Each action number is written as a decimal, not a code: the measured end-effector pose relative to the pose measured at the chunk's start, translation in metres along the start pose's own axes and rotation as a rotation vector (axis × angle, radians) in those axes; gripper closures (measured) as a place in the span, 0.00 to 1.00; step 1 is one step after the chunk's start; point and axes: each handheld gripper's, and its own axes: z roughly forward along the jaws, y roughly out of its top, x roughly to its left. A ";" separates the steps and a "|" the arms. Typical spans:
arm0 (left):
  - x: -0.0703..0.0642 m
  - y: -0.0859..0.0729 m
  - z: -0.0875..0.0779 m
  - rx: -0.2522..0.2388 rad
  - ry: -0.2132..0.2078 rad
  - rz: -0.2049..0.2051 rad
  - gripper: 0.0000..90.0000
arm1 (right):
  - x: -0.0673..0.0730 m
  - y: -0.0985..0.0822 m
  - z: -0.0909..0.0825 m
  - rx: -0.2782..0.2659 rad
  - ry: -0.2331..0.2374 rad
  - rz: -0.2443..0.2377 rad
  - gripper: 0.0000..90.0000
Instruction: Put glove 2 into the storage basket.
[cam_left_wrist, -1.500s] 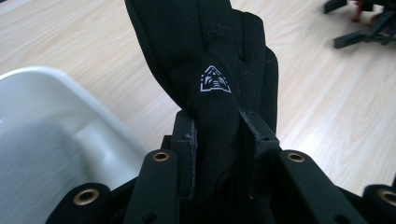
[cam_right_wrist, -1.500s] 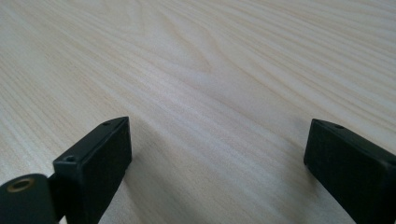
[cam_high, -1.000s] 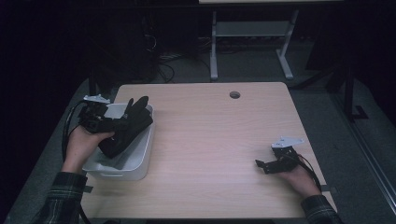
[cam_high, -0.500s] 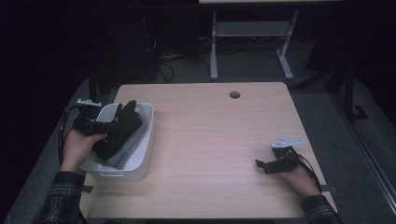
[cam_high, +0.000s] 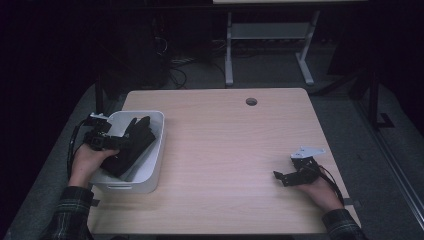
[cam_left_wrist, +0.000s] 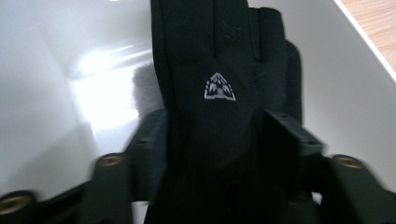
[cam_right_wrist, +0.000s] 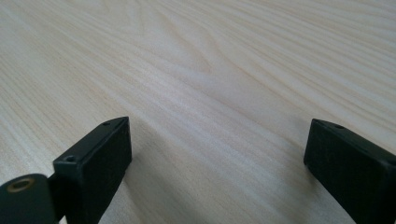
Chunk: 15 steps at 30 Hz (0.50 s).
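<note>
Left gripper view: we have just been opening the left gripper (cam_high: 112, 142) jaws, releasing the black fabric glove (cam_left_wrist: 219, 93) between them into the white plastic bin (cam_high: 155, 150); right gripper (cam_high: 285, 177) idles, jaws wide, empty.

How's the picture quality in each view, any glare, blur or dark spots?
High view: the room around the table is nearly black, and the black glove in the white bin shows little detail. Left gripper view: bright glare on the bin's wall, and the near jaws look soft and smeared. Right gripper view: evenly lit wood, sharp near the jaws, softer farther off.
</note>
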 end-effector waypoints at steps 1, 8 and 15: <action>0.000 0.000 0.000 0.000 0.006 0.009 0.39 | 0.000 0.000 0.000 0.002 0.000 0.004 0.08; -0.003 0.006 -0.009 -0.048 0.026 0.037 0.24 | 0.000 0.000 0.000 0.000 0.000 0.000 0.08; -0.017 0.016 -0.019 -0.100 0.003 0.066 0.22 | 0.000 0.000 0.000 0.002 0.000 0.004 0.08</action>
